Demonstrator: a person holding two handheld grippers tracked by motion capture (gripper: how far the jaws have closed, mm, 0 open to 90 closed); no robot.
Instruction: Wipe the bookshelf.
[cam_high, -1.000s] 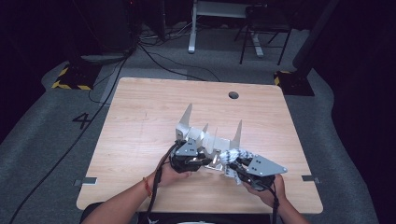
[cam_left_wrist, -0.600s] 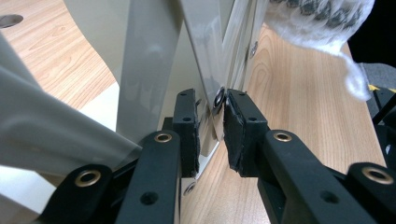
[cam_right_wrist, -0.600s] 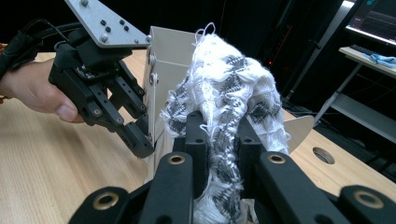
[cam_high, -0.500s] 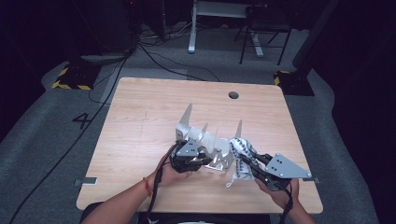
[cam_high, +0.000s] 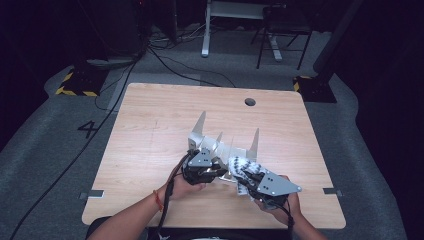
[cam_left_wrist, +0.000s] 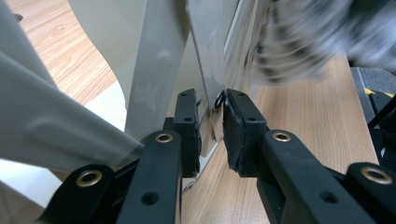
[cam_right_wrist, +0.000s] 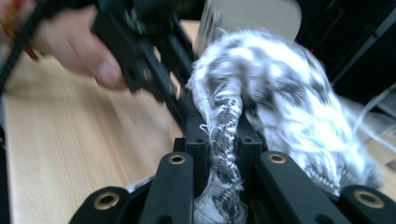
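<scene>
Black-and-white knitted cloth (cam_high: 246, 166) pinched in right gripper (cam_right_wrist: 219, 135) fingers, near desk (cam_high: 150, 135) front edge, left gripper (cam_left_wrist: 211, 122) fingers clamped on thin panel of white divider rack (cam_high: 222, 145) w/ upright fins.

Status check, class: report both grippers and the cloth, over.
Left gripper pinching white rack panel. Right gripper shut on black-and-white cloth. Nothing obstructing.

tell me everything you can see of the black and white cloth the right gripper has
The black-and-white patterned woven cloth looks soft, with frayed white threads along its edges. It is bunched into a loose mass, one gathered fold pinched between the black jaws of the right gripper. In the high view the cloth sits at the front right end of the pale grey divided rack, above the light wooden table.
</scene>
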